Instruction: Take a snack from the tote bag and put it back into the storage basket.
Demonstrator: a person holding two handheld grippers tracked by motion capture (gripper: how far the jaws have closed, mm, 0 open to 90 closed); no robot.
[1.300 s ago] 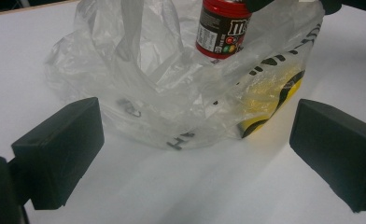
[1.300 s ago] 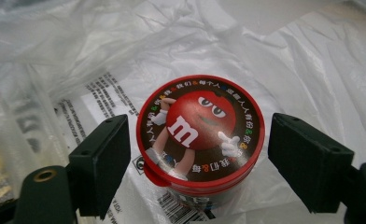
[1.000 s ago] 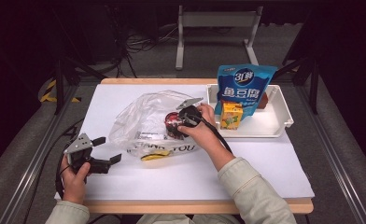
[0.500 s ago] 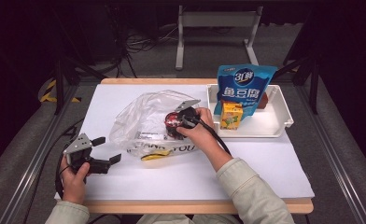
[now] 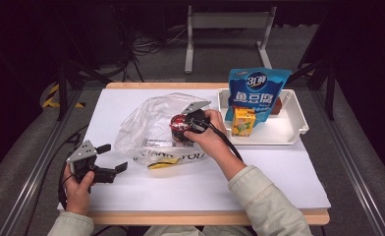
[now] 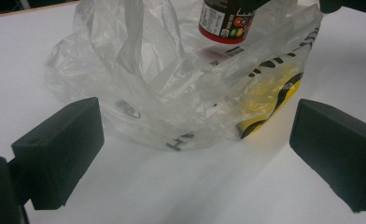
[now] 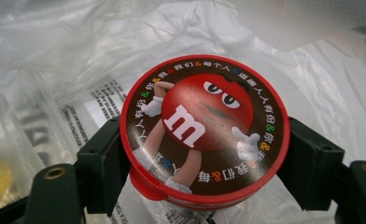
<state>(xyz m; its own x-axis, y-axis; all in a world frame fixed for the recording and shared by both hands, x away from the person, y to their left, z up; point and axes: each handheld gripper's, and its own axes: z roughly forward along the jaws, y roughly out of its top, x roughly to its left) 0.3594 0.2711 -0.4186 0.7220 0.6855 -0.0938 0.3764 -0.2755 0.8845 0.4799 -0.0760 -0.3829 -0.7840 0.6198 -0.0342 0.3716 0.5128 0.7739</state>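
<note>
While the left gripper (image 5: 113, 158) sits idle at about 8 o'clock on the table (image 5: 288, 177), jaws spread wide with nothing between them, the right one does the work. In the left gripper view the pads (image 6: 59, 151) frame the near edge of the plastic bag (image 6: 172, 88) without touching it.

Bag: thin clear film, crumpled, mouth toward 3 o'clock, lying mid-table. Limp and slippery; it will collapse unless an edge is pinched and lifted.

Right gripper (image 5: 184, 127) is clamped across the candy tub (image 7: 204, 130), pads on opposite sides of the round body just under the lid rim. The tub hangs just above the bag, at the mouth. Stiff plastic, smooth wall, looks light to moderate; the cylinder can twist or slip in flat pads, so the current mid-diameter hold below the lid lip is the right place.

Tray (image 5: 298, 129) at 2 o'clock, well apart from the bag, holds a blue snack pouch (image 5: 257, 93) and a small yellow juice box (image 5: 242, 122).
</note>
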